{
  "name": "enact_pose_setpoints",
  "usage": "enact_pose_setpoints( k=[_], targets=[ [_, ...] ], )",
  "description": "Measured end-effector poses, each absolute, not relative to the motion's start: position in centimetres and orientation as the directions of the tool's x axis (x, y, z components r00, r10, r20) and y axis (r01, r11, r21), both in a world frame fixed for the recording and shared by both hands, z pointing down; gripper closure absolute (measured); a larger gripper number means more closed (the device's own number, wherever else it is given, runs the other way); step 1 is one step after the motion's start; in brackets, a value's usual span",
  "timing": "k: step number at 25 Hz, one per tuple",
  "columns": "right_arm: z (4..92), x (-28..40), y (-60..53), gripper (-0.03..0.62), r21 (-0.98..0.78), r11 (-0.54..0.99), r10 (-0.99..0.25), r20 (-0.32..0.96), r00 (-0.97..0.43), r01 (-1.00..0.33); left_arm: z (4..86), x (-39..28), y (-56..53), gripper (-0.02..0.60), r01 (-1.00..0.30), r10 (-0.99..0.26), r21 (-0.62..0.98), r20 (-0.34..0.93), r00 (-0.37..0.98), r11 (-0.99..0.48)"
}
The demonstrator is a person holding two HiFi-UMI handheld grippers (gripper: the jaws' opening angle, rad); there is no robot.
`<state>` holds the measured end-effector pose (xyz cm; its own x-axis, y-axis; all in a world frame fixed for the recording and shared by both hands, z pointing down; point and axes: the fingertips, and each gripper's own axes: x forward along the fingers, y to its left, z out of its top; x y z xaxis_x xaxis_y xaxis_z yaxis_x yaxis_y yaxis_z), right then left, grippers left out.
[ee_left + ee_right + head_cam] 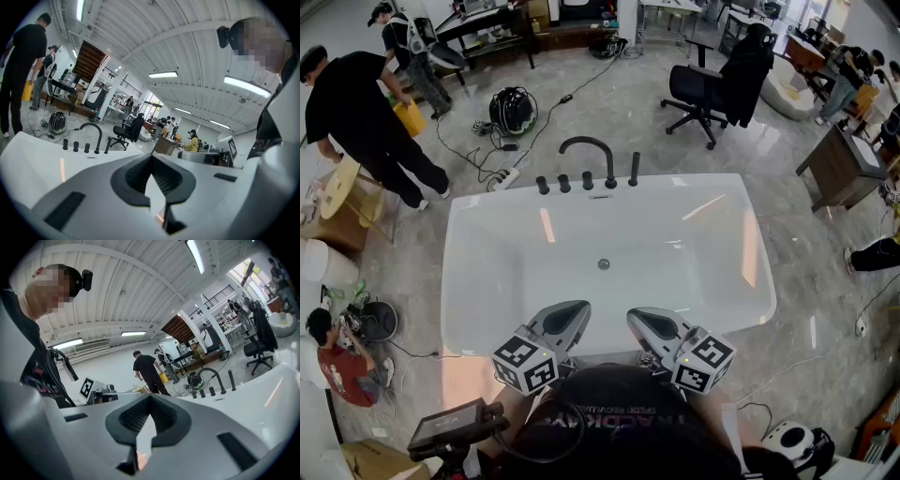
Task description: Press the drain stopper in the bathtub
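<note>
my left gripper (569, 314) and right gripper (643, 321) hover empty, fingers pressed together. reaching far, i could miss the small drain stopper (604, 264) and skid across the slick bathtub (484, 208).

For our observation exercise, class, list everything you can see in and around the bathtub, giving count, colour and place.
bathtub: one, white, centre of the floor
drain stopper: one, grey, middle of the tub bottom
faucet: one, black, arched, far rim
knobs: three, black, left of the faucet base
office chair: one, black, beyond the tub, right
person in black: one, standing far left
left hand-held gripper: one, grey, jaws shut, empty, over the near rim
right hand-held gripper: one, grey, jaws shut, empty, beside it
</note>
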<state>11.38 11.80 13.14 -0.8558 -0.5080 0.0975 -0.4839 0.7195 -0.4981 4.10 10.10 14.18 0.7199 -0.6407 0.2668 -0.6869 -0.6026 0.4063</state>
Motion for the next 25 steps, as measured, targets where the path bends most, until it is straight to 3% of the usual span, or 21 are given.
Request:
enact_pose_setpoints(
  k=[25],
  targets=[
    [12.81, 10.85, 12.22, 0.579, -0.487, 0.748, -0.474, 0.081, -0.877, -0.450, 14.19, 4.15, 10.17, 0.574, -0.690, -0.640, 0.396, 0.273, 0.718, -0.605]
  ],
)
